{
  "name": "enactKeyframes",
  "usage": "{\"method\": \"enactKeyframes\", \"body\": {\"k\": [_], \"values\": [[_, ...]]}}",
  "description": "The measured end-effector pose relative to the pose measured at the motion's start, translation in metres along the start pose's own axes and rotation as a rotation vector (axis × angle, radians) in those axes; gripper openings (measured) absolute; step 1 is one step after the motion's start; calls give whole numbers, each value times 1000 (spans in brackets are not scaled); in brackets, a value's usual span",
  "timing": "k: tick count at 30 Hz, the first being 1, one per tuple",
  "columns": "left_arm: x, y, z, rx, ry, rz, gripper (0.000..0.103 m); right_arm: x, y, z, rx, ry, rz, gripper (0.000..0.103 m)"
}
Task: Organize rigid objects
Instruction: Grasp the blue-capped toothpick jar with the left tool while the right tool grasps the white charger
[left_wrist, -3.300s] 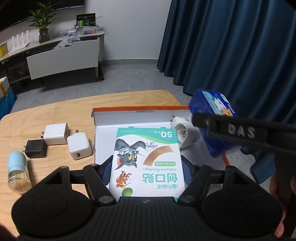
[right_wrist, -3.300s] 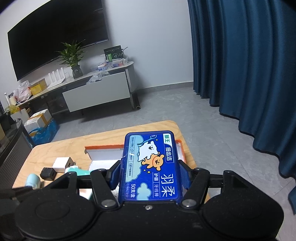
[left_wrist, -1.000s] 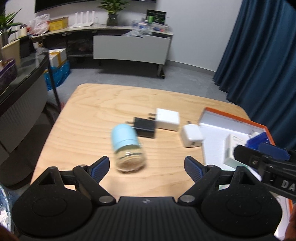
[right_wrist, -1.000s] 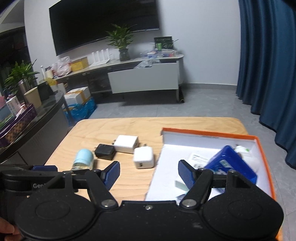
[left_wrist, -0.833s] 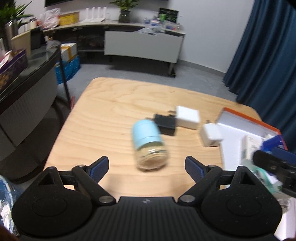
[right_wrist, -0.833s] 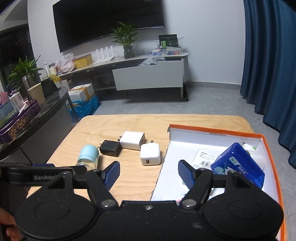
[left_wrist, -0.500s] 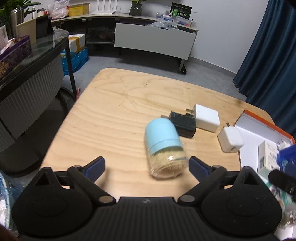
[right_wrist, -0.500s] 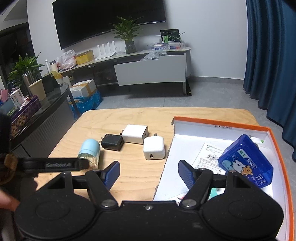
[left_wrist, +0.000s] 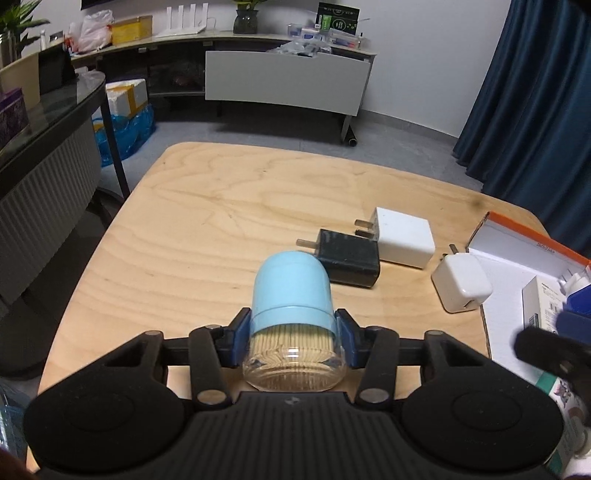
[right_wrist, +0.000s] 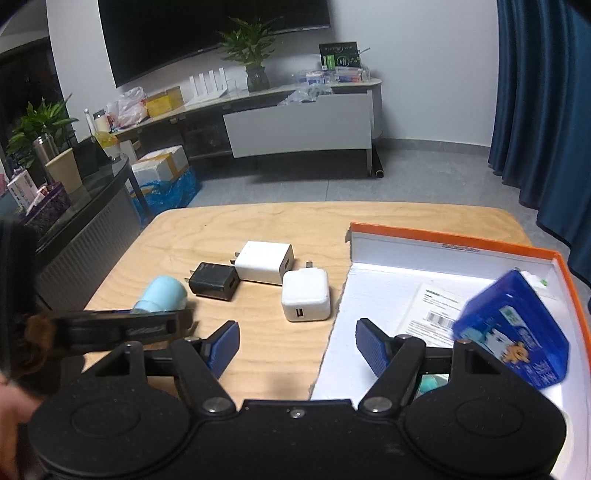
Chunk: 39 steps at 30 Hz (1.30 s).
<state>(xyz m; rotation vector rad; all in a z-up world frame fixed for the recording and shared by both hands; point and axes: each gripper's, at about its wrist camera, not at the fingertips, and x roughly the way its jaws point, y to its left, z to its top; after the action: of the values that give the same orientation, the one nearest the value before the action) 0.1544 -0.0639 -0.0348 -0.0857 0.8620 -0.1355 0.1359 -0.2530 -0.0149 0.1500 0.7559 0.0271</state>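
A toothpick jar (left_wrist: 291, 317) with a light blue cap lies on its side on the wooden table (left_wrist: 229, 221). My left gripper (left_wrist: 291, 334) is shut on it, one blue pad against each side. In the right wrist view the jar (right_wrist: 162, 295) shows at the left, behind the left gripper's finger. My right gripper (right_wrist: 297, 349) stands open with nothing between its pads, over the table beside the orange-rimmed box (right_wrist: 458, 243). A blue floss box (right_wrist: 513, 328) and a white carton lie inside that box.
A black charger (left_wrist: 349, 258), a white charger (left_wrist: 404, 236) and a white cube charger (left_wrist: 461, 282) lie between the jar and the box (left_wrist: 517, 236). A dark side table stands left of the table; blue curtains hang at the right.
My left gripper dropped its plaster box into the orange box, swung left to the jar and closed on it. My right gripper released the blue floss box into the orange box and stays open.
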Motion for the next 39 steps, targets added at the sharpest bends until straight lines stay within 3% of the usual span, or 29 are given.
{"method": "enactKeyframes", "body": {"k": [3, 11, 16, 17, 18, 26, 34, 39], "values": [[-6, 5, -1, -6, -10, -9, 48, 20, 2, 9, -5, 41, 22, 83], [-12, 10, 1, 10, -22, -47, 48, 74, 7, 35, -47, 109, -40, 81], [-10, 15, -1, 4, -25, -70, 48, 101, 2, 38, -47, 165, -57, 71], [-10, 17, -1, 3, -25, -72, 48, 101, 4, 37, -69, 149, -76, 58], [-10, 17, -2, 5, -27, -72, 48, 100, 6, 37, -80, 140, -87, 51], [-21, 18, -7, 0, -37, -64, 48, 66, 10, 21, -47, 116, -28, 51], [-49, 18, -14, -19, -66, -59, 48, 7, 35, -4, -54, 66, 46, 51], [-68, 15, -22, -15, -79, -56, 48, -20, 54, -18, -74, 36, 50, 51]]}}
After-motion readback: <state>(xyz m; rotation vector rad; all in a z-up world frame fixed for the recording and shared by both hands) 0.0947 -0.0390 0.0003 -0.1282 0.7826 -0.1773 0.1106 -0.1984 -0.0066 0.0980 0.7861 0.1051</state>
